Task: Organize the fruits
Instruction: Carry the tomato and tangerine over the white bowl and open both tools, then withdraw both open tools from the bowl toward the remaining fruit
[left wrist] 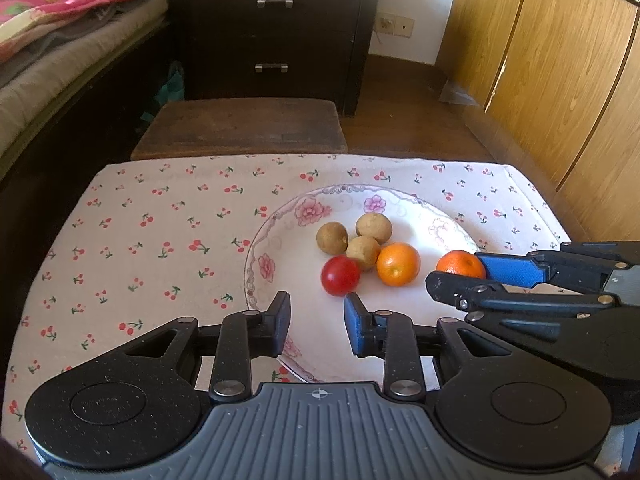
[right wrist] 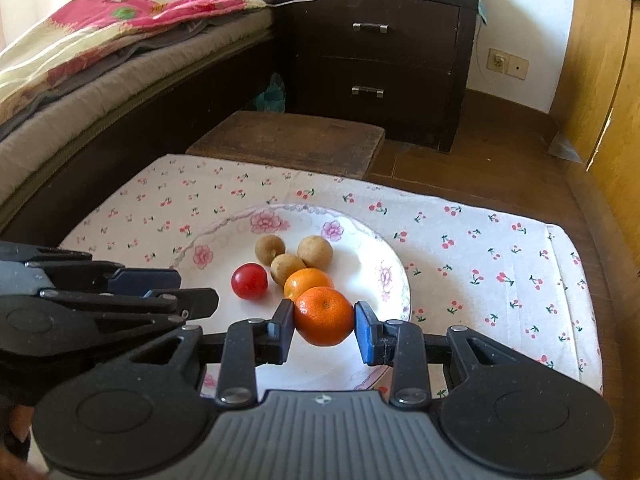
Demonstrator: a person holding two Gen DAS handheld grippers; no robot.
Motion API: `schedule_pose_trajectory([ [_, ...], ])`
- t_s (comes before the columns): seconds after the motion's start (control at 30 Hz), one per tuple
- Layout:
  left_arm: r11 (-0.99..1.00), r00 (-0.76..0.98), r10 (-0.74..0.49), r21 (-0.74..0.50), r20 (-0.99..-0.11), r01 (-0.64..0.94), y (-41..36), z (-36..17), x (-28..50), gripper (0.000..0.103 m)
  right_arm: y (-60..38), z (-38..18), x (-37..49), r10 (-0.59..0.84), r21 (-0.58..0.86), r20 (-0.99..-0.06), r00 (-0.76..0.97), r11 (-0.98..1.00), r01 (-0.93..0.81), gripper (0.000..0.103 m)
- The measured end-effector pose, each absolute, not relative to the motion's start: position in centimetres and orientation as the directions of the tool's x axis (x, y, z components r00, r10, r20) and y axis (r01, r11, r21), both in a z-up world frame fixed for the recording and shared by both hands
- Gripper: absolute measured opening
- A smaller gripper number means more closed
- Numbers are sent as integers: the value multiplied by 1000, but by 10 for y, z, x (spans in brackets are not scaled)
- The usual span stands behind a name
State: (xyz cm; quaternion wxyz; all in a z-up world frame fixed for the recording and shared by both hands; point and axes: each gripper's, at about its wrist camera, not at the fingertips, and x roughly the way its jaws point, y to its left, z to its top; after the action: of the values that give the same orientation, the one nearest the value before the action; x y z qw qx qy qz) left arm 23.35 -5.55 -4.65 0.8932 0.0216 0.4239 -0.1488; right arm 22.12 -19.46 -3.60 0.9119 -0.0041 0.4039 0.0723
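From my seat at the controls I take the flowered plate [left wrist: 276,216] as my landmark; it sits on the cherry-print cloth [left wrist: 140,232], toward the cloth's right half.

At the plate's near-left edge hangs my left gripper [left wrist: 317,312], its jaws apart with nothing between them. The red cherry tomato [left wrist: 340,275] lies on the plate just beyond the blue pad of its right finger [left wrist: 352,316], not touched by either finger.

Moving right across the plate, three tan round fruits [left wrist: 363,240] cluster near its middle, just behind the tomato. A loose orange [left wrist: 398,264] rests on the plate beside them, touching the nearest tan one.

Further right, toward the plate's right rim, my right gripper [right wrist: 323,322] is clamped on a second orange [right wrist: 324,316]; the black pad presses its left side and the blue pad its right. In the right wrist view this held orange overlaps the loose one. I cannot tell whether it rests on the plate or hangs just above it.

Beyond the plate's far rim, past the cloth's edge, stands a dark wooden stool [left wrist: 240,128].
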Motion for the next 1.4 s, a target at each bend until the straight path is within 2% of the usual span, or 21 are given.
schedule_pose_trajectory([
  [0.67,958,618,-255,-109,-744,264,-48,-34,231,41,-194,-26,220,156,88,-726,669,987,-135,34],
  [1.4,961,633,-255,-122,-731,246,-11,-16,191,43,-158,-15,161,211,82,-739,640,971,-224,34],
])
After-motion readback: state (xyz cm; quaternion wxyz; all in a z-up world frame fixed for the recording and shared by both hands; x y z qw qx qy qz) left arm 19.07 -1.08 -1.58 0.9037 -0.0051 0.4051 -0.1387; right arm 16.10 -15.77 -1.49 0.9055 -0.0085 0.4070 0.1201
